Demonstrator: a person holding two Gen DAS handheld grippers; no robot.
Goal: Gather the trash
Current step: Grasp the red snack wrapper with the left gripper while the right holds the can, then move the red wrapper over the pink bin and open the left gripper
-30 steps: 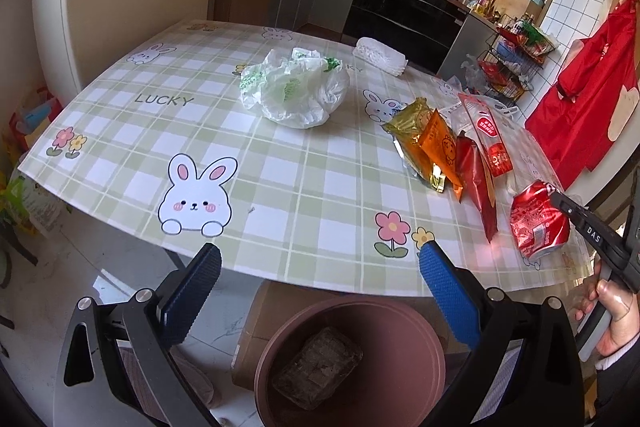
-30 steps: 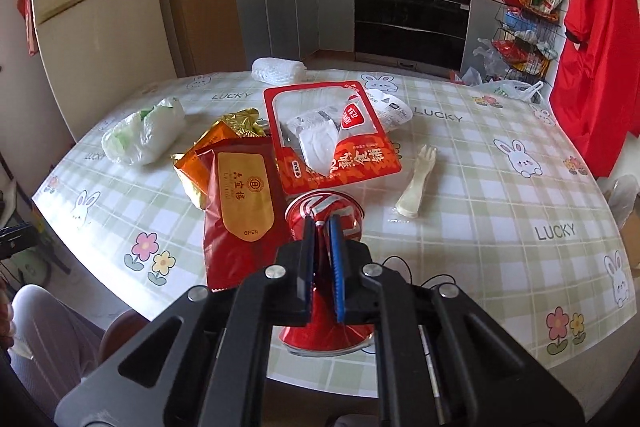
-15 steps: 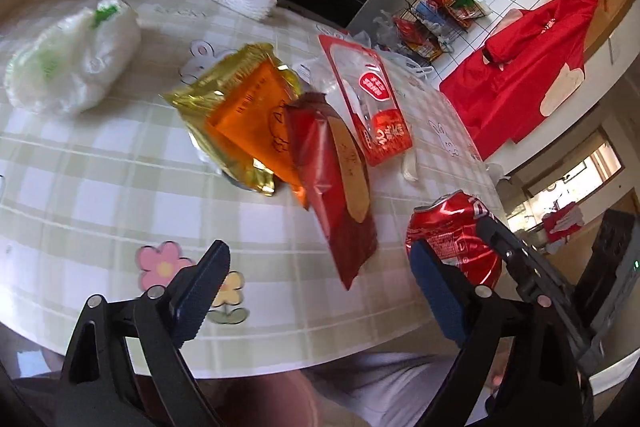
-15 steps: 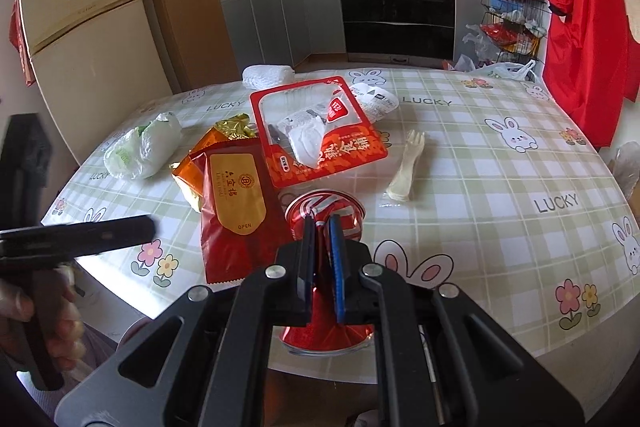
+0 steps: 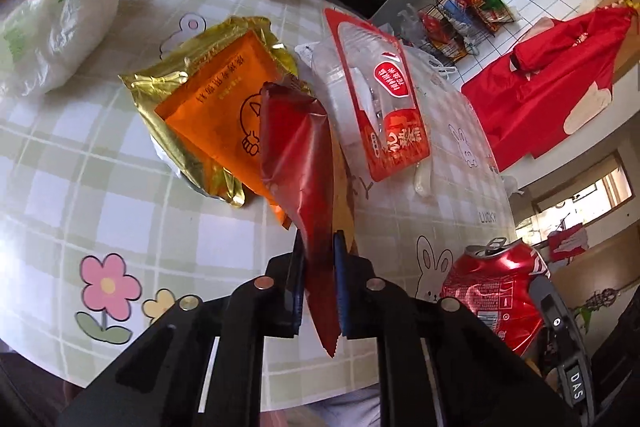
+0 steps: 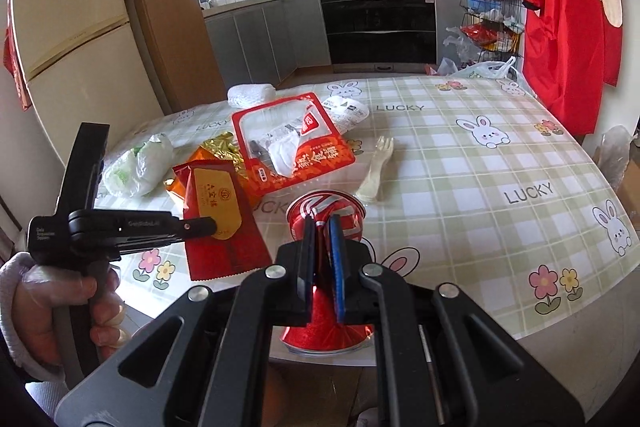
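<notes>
The left tool (image 5: 318, 283) is clenching the lower end of a dark red pouch (image 5: 298, 163), its two blue pads pressing the foil from either side. The pouch is rising ahead of the tool, with its far end lying over an orange packet (image 5: 218, 115) on the bench (image 5: 80, 187). Ahead and to the right of this tool, a red-and-clear bag (image 5: 384, 95) is lying flat; far ahead on the left, a white plastic bag (image 5: 52, 31) is resting.

The right tool (image 6: 321, 259) is gripping a crushed red can (image 6: 326, 211) across its middle, the jaws nearly closed on the dented metal. The can is sitting at the near edge of the bench, directly between the fingers. Ahead and to the right of this tool, a white plastic fork (image 6: 378, 167) is lying on the cloth.
</notes>
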